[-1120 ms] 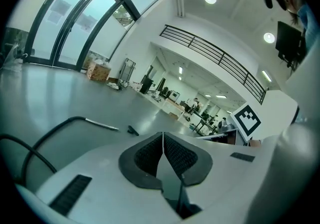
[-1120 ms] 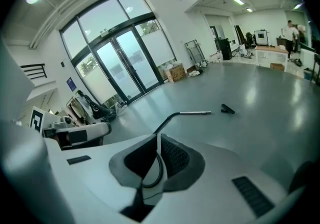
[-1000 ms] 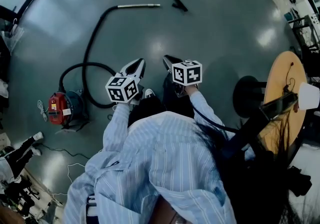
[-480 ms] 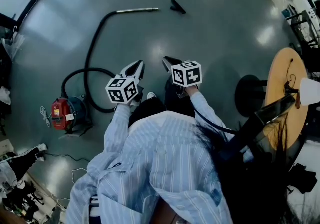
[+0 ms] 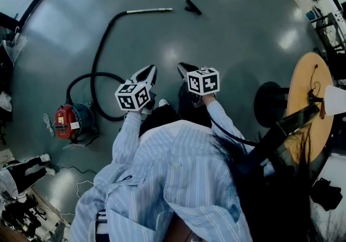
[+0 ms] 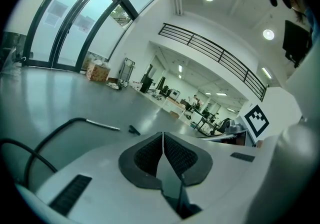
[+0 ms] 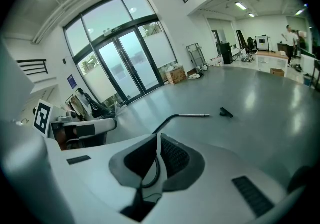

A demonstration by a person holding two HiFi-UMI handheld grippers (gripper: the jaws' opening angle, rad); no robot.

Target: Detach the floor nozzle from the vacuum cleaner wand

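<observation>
The metal wand [image 5: 149,11] lies on the grey floor at the end of a black hose [image 5: 99,57] that runs from the red vacuum cleaner [image 5: 69,122]. The small black floor nozzle [image 5: 192,7] lies apart from the wand's tip, just to its right. Both grippers are held in front of the person, well short of them. My left gripper [image 5: 150,69] is shut with nothing in it. My right gripper [image 5: 184,66] is shut and empty too. The wand [image 6: 102,125] and nozzle [image 6: 134,130] show beyond the left gripper [image 6: 162,140]. The wand [image 7: 193,115] and nozzle [image 7: 226,113] lie ahead of the right gripper [image 7: 158,143].
A round wooden table [image 5: 305,81] and a black stool base [image 5: 267,103] stand at the right. Cables and gear [image 5: 21,203] lie at the lower left beside another person's leg. Glass doors [image 7: 125,63] and cartons line the far wall.
The head view has shifted slightly. Both grippers have kept still and shut. The leg at the lower left has moved a little.
</observation>
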